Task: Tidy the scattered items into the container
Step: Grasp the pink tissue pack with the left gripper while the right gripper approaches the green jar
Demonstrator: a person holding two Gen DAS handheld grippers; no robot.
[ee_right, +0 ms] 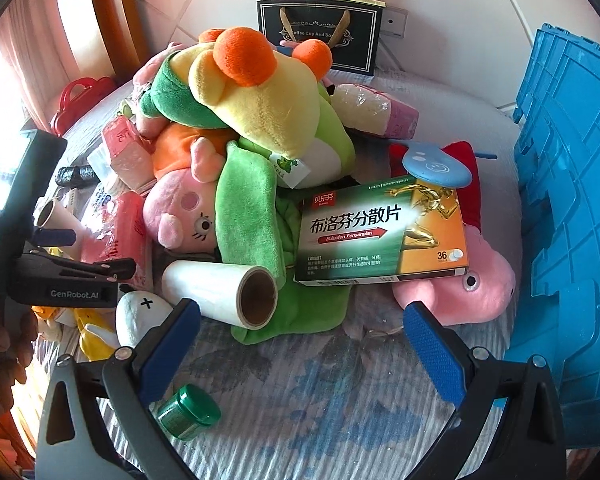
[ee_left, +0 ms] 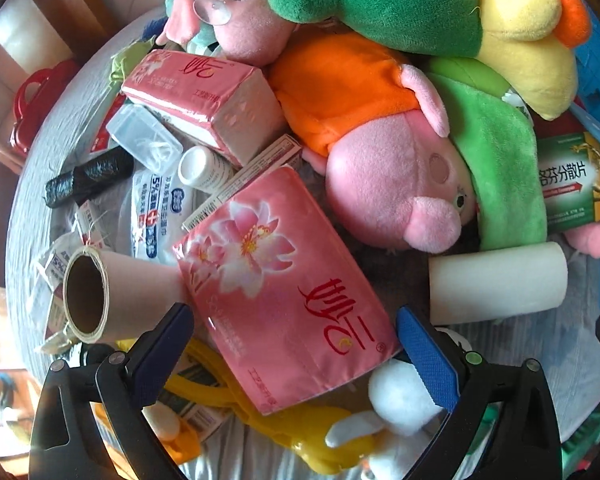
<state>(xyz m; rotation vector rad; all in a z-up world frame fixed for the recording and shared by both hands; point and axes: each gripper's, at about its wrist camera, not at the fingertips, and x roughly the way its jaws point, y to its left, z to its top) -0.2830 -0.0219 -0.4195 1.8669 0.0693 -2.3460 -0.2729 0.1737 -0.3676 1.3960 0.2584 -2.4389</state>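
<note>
A heap of items lies on a quilted bed. My left gripper (ee_left: 296, 344) is open, its jaws either side of a pink tissue pack (ee_left: 284, 288) without touching it. A second pink tissue pack (ee_left: 204, 100) lies farther back. A cardboard roll (ee_left: 100, 296) lies left of it, a white roll (ee_left: 496, 280) to the right. My right gripper (ee_right: 300, 336) is open and empty above the bedding, just short of the white roll (ee_right: 220, 292) and a green medicine box (ee_right: 384, 232). The blue crate (ee_right: 572, 208) stands at the right. The left gripper (ee_right: 72, 276) shows at the left of the right wrist view.
Plush toys are piled up: a pink pig (ee_left: 392, 192), a yellow and green doll (ee_right: 260, 96), another pink pig (ee_right: 460, 292). A green jar (ee_right: 188, 412) lies near my right gripper. A yellow toy (ee_left: 300, 432), a white plush (ee_left: 396, 400), a black roll (ee_left: 88, 176) and a black gift bag (ee_right: 320, 36) are around.
</note>
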